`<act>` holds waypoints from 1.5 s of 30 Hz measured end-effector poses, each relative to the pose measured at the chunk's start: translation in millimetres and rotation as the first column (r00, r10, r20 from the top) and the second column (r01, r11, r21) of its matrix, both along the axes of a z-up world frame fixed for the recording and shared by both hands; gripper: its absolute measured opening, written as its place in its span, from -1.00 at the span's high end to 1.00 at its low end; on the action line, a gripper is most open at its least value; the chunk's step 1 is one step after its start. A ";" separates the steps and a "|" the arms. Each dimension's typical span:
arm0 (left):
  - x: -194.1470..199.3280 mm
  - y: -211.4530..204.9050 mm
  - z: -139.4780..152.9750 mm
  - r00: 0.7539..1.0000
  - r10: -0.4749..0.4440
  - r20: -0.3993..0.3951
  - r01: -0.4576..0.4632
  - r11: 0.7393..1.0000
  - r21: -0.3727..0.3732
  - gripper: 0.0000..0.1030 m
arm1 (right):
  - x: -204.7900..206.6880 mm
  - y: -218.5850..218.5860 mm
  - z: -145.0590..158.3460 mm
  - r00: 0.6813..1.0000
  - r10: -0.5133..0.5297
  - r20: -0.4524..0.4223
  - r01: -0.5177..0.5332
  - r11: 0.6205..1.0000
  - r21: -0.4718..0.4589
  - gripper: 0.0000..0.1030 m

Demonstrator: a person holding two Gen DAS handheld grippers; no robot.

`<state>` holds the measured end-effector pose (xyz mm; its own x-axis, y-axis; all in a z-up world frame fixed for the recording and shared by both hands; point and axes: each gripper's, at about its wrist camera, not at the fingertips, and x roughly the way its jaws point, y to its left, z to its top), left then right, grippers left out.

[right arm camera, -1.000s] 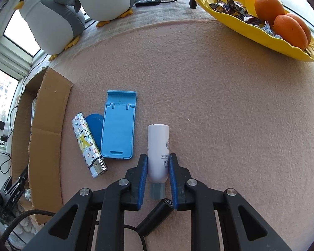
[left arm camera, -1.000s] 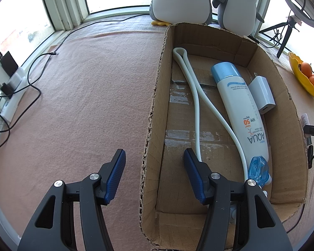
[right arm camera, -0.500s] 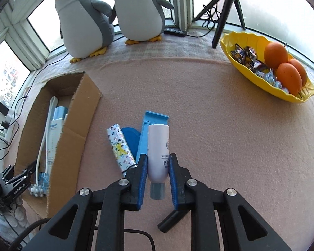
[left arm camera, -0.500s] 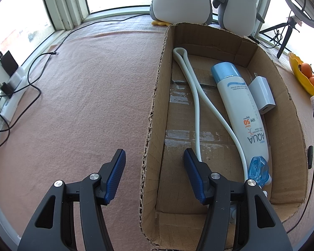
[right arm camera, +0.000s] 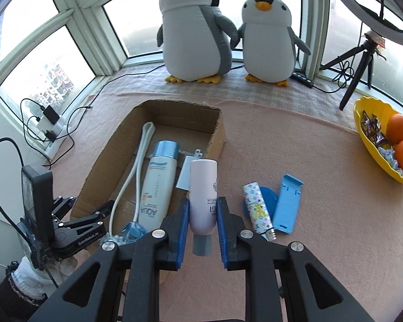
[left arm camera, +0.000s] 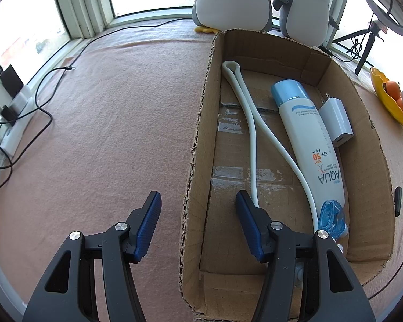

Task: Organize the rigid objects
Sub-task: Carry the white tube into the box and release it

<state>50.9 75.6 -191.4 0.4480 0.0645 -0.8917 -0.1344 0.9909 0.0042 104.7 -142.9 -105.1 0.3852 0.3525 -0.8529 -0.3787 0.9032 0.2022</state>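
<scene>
The right gripper (right arm camera: 202, 212) is clamping a pale tube (right arm camera: 203, 198) between its blue pads, holding it in the air near the cardboard box (right arm camera: 220, 131). The left gripper (left arm camera: 198, 224) is gaping wide with nothing held, straddling the box's near wall. A sunscreen bottle (left arm camera: 309, 139), charger (left arm camera: 335, 120) and white cord (left arm camera: 252, 123) are lying inside.

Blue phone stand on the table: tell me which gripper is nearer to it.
Right. The right gripper, shut on the white tube, hangs just left of the blue phone stand. The left gripper straddles the cardboard box wall, across the box.
</scene>
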 end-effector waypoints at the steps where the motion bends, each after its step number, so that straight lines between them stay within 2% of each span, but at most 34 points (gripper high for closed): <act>1: 0.0 0.0 0.0 1.000 0.000 0.000 0.000 1.000 0.000 -0.12 | -1.5 6.2 -0.1 1.000 0.016 -0.005 -0.016 1.000 0.006 0.65; 15: -0.1 -0.1 -0.1 1.000 0.001 0.000 -0.001 1.000 -0.001 -0.12 | -20.0 67.0 -25.1 0.987 0.143 -0.079 -0.141 0.990 0.032 0.65; 31: -0.3 0.0 -0.3 1.000 0.000 0.000 0.000 1.000 0.000 -0.12 | -25.7 80.2 -38.3 0.978 0.180 -0.103 -0.178 0.984 0.027 0.63; 32: -0.4 0.0 0.1 1.000 0.000 0.000 0.000 1.000 0.001 -0.12 | -26.6 80.9 -37.8 0.978 0.184 -0.098 -0.183 0.983 0.026 0.62; 34: -0.4 -0.2 0.6 1.000 0.000 0.001 0.000 1.000 0.002 -0.12 | -28.2 81.4 -35.9 0.979 0.185 -0.083 -0.184 0.983 0.021 0.43; 36: -0.4 -0.3 0.6 1.000 0.000 0.001 0.000 1.000 0.002 -0.12 | -29.2 81.8 -33.9 0.980 0.188 -0.071 -0.187 0.982 0.019 0.35; 45: -0.5 -0.3 0.8 1.000 0.000 0.001 0.000 1.000 0.002 -0.12 | -31.6 77.9 -30.5 0.979 0.193 -0.061 -0.192 0.981 0.030 0.35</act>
